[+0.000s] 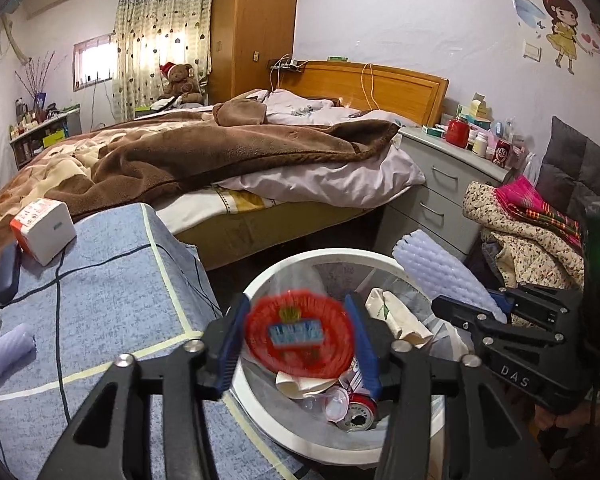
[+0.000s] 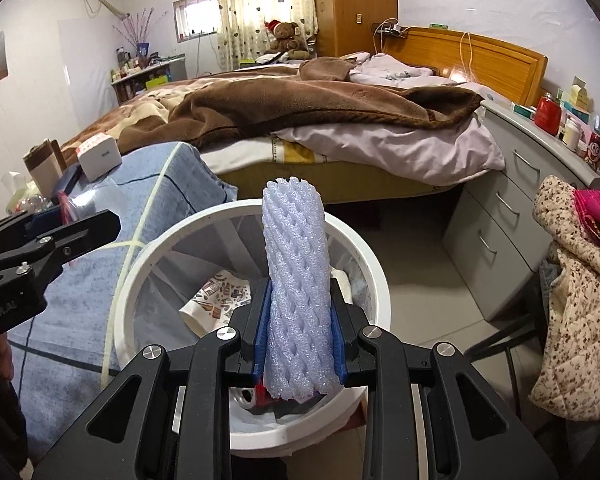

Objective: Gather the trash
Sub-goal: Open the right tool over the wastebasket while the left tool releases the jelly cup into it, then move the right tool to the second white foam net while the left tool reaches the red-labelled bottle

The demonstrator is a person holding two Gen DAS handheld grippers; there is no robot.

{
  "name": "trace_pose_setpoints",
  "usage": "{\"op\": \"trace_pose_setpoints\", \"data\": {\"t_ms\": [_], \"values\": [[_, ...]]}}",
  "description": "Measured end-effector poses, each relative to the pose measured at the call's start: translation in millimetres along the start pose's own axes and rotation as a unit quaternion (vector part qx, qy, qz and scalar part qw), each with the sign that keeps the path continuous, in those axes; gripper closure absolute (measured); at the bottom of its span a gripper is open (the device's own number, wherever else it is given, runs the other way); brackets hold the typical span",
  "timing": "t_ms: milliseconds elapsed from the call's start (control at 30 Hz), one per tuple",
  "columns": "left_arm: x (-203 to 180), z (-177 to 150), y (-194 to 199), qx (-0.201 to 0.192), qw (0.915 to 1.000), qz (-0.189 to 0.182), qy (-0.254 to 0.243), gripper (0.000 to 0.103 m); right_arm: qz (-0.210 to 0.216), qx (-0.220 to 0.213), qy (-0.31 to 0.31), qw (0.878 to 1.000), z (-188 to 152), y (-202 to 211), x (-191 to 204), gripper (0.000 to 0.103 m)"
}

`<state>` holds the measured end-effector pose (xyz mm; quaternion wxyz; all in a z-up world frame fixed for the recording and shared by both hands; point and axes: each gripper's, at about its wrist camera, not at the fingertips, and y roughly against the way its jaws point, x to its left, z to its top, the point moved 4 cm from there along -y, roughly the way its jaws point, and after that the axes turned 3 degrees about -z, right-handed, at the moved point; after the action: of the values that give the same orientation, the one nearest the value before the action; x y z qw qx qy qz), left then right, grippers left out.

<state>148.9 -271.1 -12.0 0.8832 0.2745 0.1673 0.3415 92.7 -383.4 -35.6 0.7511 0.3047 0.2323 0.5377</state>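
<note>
Red-labelled clear wrapper point(image 1: 300, 334), blurred, between the blue pads of the left hand-held gripper point(image 1: 300, 340), over the white bin point(image 1: 260, 280); small gaps at both pads, jaws parted, no firm squeeze visible. Lilac foam net sleeve point(image 2: 298, 280), upright, clamped at its lower half by the right hand-held gripper point(image 2: 299, 340), jaws narrowed onto it, above the same bin point(image 2: 376, 280). Inside the bin: clear liner, crushed red drink can point(image 1: 356, 416), crumpled printed paper point(image 2: 220, 296), a clear plastic cup point(image 1: 336, 400), a pale carton point(image 1: 396, 316). Just left of the bin, a bench under a blue cloth point(image 1: 112, 280) bearing a white-and-orange box point(image 1: 44, 228), a black cable and a second foam sleeve point(image 1: 8, 350). Beyond, a bed with a brown blanket point(image 1: 220, 144), wooden headboard, grey drawer unit point(image 1: 440, 184) crowded with jars, teddy bear by curtains, tall wardrobe, clothes heaped at right.
</note>
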Motion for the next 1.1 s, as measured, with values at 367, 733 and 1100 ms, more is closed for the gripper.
{"op": "trace_pose_setpoints", "data": {"t_ms": [367,733,1100], "values": [[11,0,4,-0.005,0.9999,0.002,0.012,0.032,-0.005,0.004,-0.007,1.000,0,-3,2,0.043],[26,1,26,-0.025,0.9993,0.009,0.026,0.032,-0.005,-0.008,-0.016,1.000,1,6,10,0.043],[57,-4,59,-0.049,0.9972,0.038,0.041,0.032,0.003,-0.031,-0.010,0.999,5,19,38,0.043]]}}
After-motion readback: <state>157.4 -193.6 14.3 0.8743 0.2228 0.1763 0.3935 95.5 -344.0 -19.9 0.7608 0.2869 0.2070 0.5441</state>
